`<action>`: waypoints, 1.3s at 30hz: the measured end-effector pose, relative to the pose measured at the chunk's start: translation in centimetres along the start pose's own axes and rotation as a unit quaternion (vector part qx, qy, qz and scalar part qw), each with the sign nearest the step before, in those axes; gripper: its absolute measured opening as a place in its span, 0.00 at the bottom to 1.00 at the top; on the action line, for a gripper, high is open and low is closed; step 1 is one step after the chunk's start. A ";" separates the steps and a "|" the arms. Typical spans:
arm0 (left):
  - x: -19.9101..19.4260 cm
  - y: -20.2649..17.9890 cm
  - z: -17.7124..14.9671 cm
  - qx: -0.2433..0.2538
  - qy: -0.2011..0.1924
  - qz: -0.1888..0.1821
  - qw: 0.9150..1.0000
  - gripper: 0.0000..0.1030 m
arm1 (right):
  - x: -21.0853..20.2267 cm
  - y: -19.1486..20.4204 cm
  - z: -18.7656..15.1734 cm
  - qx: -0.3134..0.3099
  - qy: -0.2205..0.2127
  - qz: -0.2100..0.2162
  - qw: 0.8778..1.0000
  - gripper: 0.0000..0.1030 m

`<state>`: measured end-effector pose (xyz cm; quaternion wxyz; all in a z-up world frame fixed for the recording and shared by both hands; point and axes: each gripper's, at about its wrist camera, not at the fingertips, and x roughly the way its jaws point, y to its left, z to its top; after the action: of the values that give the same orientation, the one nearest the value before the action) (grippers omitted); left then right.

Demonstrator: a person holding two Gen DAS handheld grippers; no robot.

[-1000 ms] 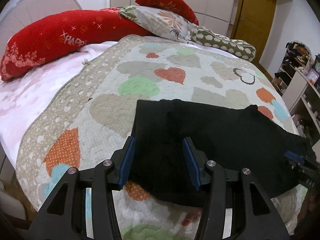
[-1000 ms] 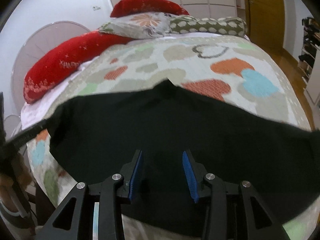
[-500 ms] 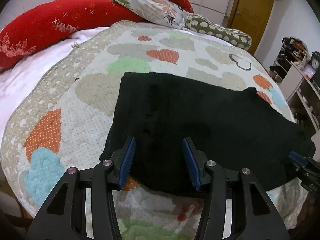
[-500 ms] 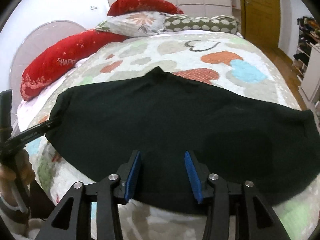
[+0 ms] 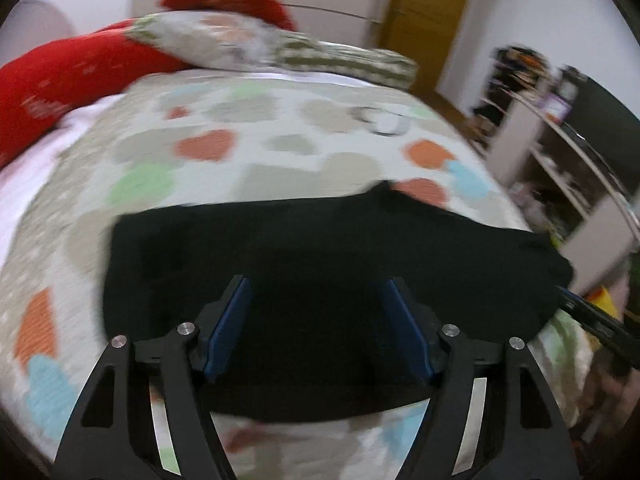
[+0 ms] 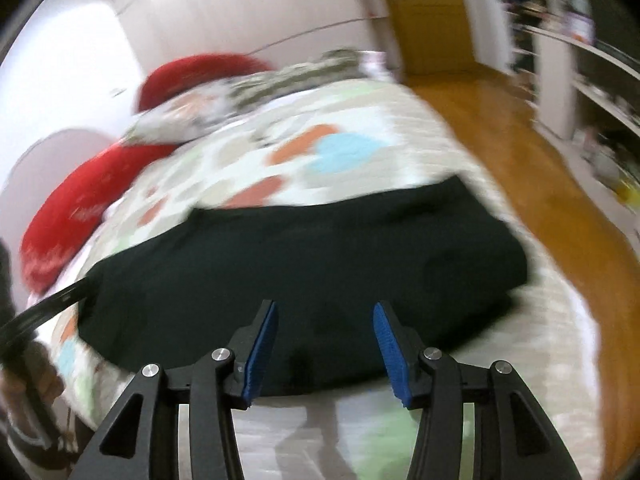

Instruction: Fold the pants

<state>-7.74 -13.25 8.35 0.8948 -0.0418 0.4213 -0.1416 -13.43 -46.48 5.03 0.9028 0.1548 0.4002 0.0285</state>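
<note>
Black pants lie flat across the near end of the bed, folded lengthwise; they also show in the right wrist view. My left gripper is open and empty, held above the pants' near edge. My right gripper is open and empty, above the near edge toward the pants' right end. Each gripper's arm shows at the edge of the other's view. Both views are blurred by motion.
A quilt with a heart pattern covers the bed. Red pillows and patterned pillows lie at the head. A wooden floor and shelves are to the right of the bed.
Both grippers have pulled back from the pants and swung to the right. Both stay open. The pants lie still on the quilt.
</note>
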 end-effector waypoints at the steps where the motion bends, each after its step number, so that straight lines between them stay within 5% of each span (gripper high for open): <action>1: 0.6 -1.2 0.4 0.010 0.009 -0.020 1.000 0.68 | 0.2 -1.4 0.0 0.014 0.006 -0.011 1.000 0.47; 3: 2.2 -3.8 1.1 0.030 0.034 -0.065 0.997 0.68 | 0.5 -3.9 -0.2 0.045 0.028 0.004 0.999 0.47; 7: 5.5 -9.3 2.4 0.087 0.072 -0.115 0.987 0.68 | -2.0 -5.1 -0.5 0.082 -0.009 0.041 0.996 0.47; 12: 9.6 -16.0 4.5 0.157 0.098 -0.171 0.968 0.68 | -3.2 -5.9 -1.0 0.077 -0.001 0.018 0.997 0.50; 26: 18.9 -27.2 7.0 0.302 0.141 -0.251 0.909 0.68 | -0.5 -8.4 -1.4 0.125 -0.026 0.043 0.991 0.66; 28: 20.1 -27.8 6.5 0.308 0.156 -0.252 0.904 0.68 | -0.2 -8.1 -1.3 0.114 -0.037 0.039 0.992 0.61; 30: 20.8 -27.9 6.3 0.301 0.155 -0.261 0.904 0.64 | 0.4 -8.4 -1.3 0.114 -0.048 0.031 0.992 0.35; 33: 20.6 -27.8 6.5 0.296 0.150 -0.284 0.900 0.38 | 0.9 -9.1 -1.0 0.132 -0.054 0.058 0.988 0.16; 39: 17.6 -25.6 8.6 0.252 0.128 -0.300 0.911 0.27 | -2.1 -5.2 2.3 0.087 -0.090 0.097 0.987 0.15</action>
<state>3.85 -43.20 5.77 0.7290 0.0790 0.4504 -0.5094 -13.61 -52.35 6.42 0.9113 0.2723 0.3016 0.0667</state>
